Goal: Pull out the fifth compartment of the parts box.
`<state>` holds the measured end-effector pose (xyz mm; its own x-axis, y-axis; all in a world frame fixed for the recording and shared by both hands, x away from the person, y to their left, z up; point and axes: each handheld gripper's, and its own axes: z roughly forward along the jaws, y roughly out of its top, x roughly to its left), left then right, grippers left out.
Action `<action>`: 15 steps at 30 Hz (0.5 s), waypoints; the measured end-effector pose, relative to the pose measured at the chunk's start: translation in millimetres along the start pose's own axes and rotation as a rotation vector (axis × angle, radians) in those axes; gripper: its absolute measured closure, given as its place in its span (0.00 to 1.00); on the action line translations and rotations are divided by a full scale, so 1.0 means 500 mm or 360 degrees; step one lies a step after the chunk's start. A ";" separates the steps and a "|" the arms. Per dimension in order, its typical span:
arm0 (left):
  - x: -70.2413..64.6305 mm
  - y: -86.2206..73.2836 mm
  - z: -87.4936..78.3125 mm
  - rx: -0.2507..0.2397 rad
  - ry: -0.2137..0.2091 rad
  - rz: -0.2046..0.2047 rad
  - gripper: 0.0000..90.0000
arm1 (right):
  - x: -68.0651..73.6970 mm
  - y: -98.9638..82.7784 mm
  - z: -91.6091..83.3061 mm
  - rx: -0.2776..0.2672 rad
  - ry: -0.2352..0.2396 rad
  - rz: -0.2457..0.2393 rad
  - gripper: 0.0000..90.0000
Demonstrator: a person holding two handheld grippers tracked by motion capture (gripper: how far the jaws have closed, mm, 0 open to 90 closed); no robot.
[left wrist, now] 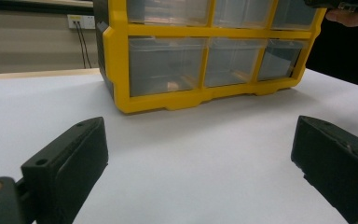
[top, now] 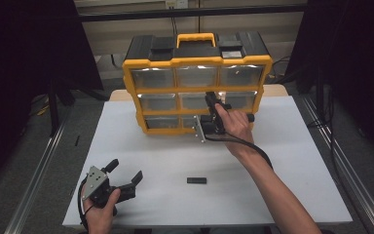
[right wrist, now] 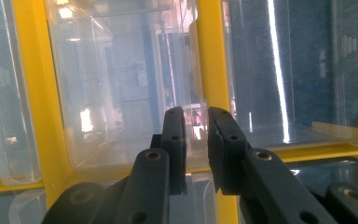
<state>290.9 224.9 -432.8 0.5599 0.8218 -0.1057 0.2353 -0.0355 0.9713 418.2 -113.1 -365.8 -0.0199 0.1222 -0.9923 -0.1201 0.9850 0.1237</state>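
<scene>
A yellow and black drawer cabinet (top: pixel 146 63) with clear drawers stands at the far side of the white table (top: pixel 282 161). My right gripper (top: pixel 209 97) is up against its middle row. In the right gripper view the right gripper (right wrist: pixel 196 116) has its jaws nearly together, a narrow gap left between the pads, at the edge of a clear drawer (right wrist: pixel 121 84) beside a yellow divider (right wrist: pixel 212 56). I cannot see the pads pressing on anything. My left gripper (top: pixel 125 169) rests near the table's front left, jaws wide apart and empty, and the left gripper (left wrist: pixel 200 126) faces the cabinet (left wrist: pixel 116 70).
A small flat black piece (top: pixel 196 180) lies on the table between the two hands. Metal rails (top: pixel 39 170) run along both sides of the table. The right gripper's cable (top: pixel 253 144) trails over the forearm.
</scene>
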 end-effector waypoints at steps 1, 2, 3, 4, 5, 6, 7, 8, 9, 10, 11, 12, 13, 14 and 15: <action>0.000 0.000 0.000 0.0000 -0.0001 -0.0003 0.04 | 0.000 0.000 0.000 0.0001 0.0000 -0.0005 0.87; 0.000 0.000 0.000 0.0000 -0.0001 -0.0003 0.04 | 0.001 0.000 0.000 -0.0001 -0.0003 -0.0008 0.87; 0.000 0.001 -0.001 -0.0008 0.0004 -0.0007 0.04 | 0.001 0.000 0.000 -0.0001 -0.0002 -0.0007 0.87; 0.001 0.001 -0.001 -0.0008 0.0007 -0.0005 0.04 | 0.000 -0.001 0.000 -0.0007 0.0002 0.0005 0.87; 0.003 0.002 -0.001 -0.0003 0.0004 0.0000 0.04 | -0.001 -0.001 0.000 -0.0005 0.0003 0.0012 0.87; 0.004 0.001 -0.001 -0.0003 0.0009 -0.0001 0.04 | -0.001 -0.002 0.000 -0.0015 0.0002 0.0020 0.87; 0.005 0.001 -0.001 -0.0007 0.0015 -0.0004 0.04 | -0.001 -0.002 -0.001 -0.0014 0.0004 0.0022 0.87; 0.005 0.001 -0.001 -0.0005 0.0016 -0.0009 0.04 | -0.001 -0.003 -0.001 -0.0016 0.0004 0.0026 0.87; 0.006 0.001 -0.001 -0.0004 0.0019 -0.0008 0.04 | -0.001 -0.002 -0.002 -0.0020 -0.0005 0.0020 0.88; 0.006 0.001 -0.001 -0.0004 0.0021 -0.0004 0.04 | -0.001 -0.002 -0.002 -0.0023 -0.0018 0.0008 0.89; 0.006 0.001 -0.001 -0.0004 0.0021 -0.0004 0.04 | -0.001 -0.002 -0.002 -0.0024 -0.0016 0.0008 0.89; 0.007 0.002 -0.002 -0.0007 0.0021 -0.0002 0.04 | -0.001 -0.003 -0.003 -0.0026 -0.0011 0.0011 0.89; 0.007 0.002 -0.002 -0.0007 0.0021 0.0000 0.04 | -0.002 -0.003 -0.003 -0.0030 -0.0007 0.0019 0.89; 0.007 0.002 -0.003 -0.0007 0.0025 0.0008 0.04 | -0.003 -0.004 -0.003 -0.0030 -0.0004 0.0016 0.89; 0.007 0.002 -0.003 -0.0008 0.0024 0.0008 0.04 | -0.003 -0.004 -0.003 -0.0031 -0.0004 0.0014 0.89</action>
<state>291.8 228.6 -431.7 0.5489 0.8302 -0.0976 0.2286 -0.0367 0.9728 416.8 -115.3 -364.6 -0.0187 0.1309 -0.9912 -0.1390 0.9814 0.1323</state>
